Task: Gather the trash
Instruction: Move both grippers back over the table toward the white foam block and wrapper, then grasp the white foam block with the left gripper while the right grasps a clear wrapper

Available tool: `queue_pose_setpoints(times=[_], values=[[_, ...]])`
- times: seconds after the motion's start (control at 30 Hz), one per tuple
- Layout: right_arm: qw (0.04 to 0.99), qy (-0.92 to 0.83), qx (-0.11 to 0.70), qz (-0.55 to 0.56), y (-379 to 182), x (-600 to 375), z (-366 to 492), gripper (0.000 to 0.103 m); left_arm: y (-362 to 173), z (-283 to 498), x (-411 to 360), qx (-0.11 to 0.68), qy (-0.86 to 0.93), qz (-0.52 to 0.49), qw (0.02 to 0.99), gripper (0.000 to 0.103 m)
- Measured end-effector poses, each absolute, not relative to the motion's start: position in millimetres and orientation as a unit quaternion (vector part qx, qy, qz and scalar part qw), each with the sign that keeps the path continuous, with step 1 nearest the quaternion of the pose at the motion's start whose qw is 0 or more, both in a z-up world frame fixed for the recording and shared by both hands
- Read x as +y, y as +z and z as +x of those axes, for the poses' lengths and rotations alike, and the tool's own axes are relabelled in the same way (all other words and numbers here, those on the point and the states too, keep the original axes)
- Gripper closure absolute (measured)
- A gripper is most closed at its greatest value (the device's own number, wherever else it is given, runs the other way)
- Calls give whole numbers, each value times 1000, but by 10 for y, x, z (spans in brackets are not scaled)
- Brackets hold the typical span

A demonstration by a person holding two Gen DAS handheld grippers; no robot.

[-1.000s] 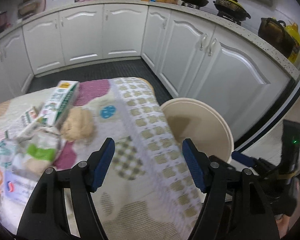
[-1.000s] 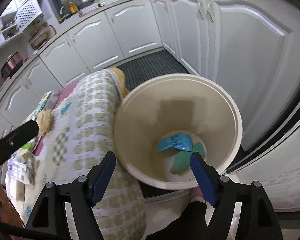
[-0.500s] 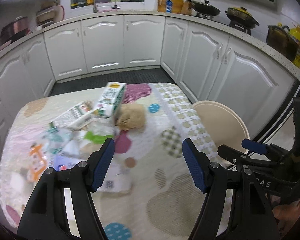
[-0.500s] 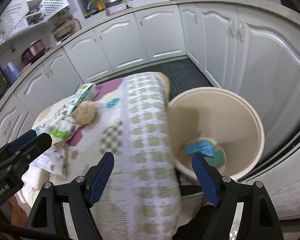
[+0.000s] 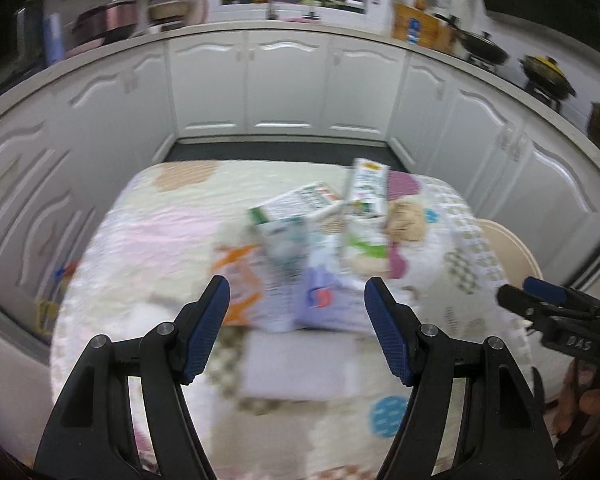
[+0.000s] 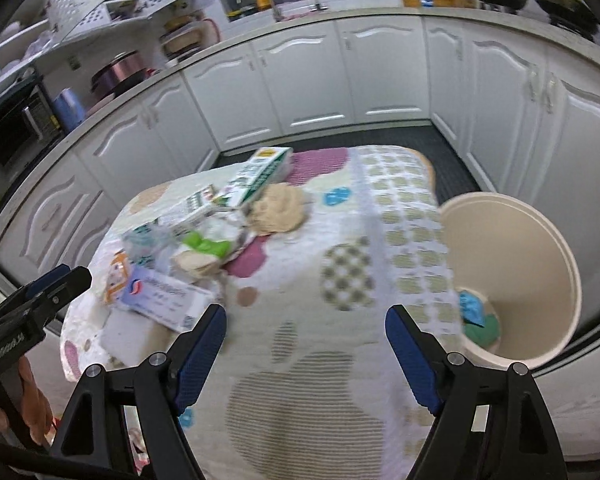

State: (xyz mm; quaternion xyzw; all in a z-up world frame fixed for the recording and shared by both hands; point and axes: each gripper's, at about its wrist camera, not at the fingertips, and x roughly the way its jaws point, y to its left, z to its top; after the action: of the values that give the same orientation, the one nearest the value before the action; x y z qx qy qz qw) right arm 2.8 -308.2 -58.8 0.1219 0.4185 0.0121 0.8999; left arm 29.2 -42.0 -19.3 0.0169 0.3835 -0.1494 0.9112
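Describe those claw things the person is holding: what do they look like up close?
Each is a black plastic tool ending in two angled fingers. The left gripper and right gripper both carry textured blue pads on the inner faces of the fingers, with small silver screws at the joints. The right gripper's black body shows white lettering in the left wrist view, too blurred to read. No sleeves show.

The heap of paper cartons and plastic wrappers point(image 5: 320, 256) at the centre of the left wrist view is motion-blurred, its print unreadable. At right, the cream round plastic bin point(image 5: 512, 248) is mostly hidden behind the patterned quilted tablecloth point(image 5: 160, 240).
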Motion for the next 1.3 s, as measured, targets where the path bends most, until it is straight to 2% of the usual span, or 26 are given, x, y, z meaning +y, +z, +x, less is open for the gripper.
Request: queue_pose_setpoints(times=[0.23,0.43,0.8,1.3], values=[[898,52,422,113,-578,-2747,218,23,-379,293,267,402,-103,-19,909,34],[895,75,425,113,-565,-2510,424,23,-598,222,550,413,-102,-17,905,34],[890,109,435,87,-568,-2057,855,21,-874,503,621,427,-110,-1,898,34],[870,148,465,70,-878,-1582,1498,20,-1085,763,522,437,-149,23,887,34]])
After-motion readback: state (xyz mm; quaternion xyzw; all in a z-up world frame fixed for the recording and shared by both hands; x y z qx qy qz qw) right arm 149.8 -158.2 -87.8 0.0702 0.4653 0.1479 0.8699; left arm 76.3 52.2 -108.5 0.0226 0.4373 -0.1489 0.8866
